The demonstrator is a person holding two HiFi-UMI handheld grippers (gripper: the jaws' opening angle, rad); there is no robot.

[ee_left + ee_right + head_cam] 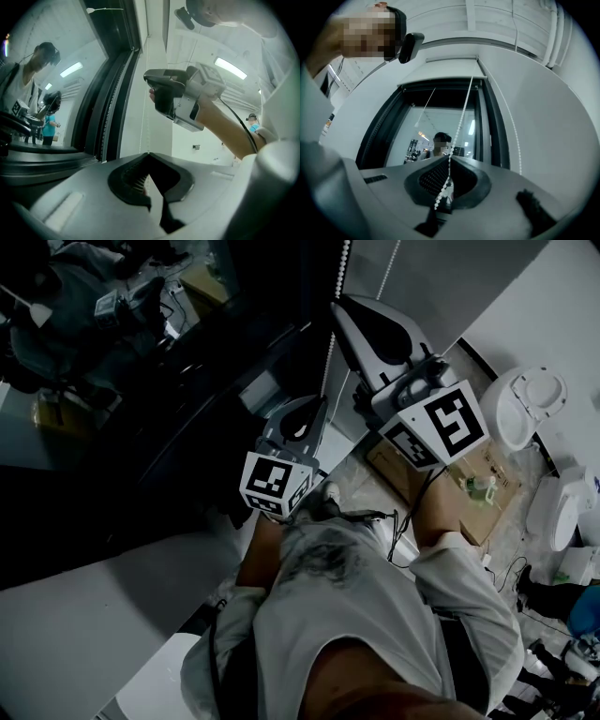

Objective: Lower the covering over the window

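Note:
A white bead chain (327,360) hangs beside the dark window (141,399). In the head view my left gripper (314,407) is on the chain, below my right gripper (340,310). The left gripper view shows the chain (148,93) dropping straight into the left gripper (148,153), whose jaws are shut on it. My right gripper (161,89) appears there higher up the chain. In the right gripper view the chain (466,103) comes down from the blind's top box (440,65) into the right gripper (450,158), shut on it, with beads trailing below. The glass (440,126) is uncovered.
A second strand of the chain (513,131) hangs against the white wall to the right of the window frame. On the floor lie a flattened cardboard box (469,488) and white toilet-like fixtures (530,404). My grey shirt (375,615) fills the lower head view.

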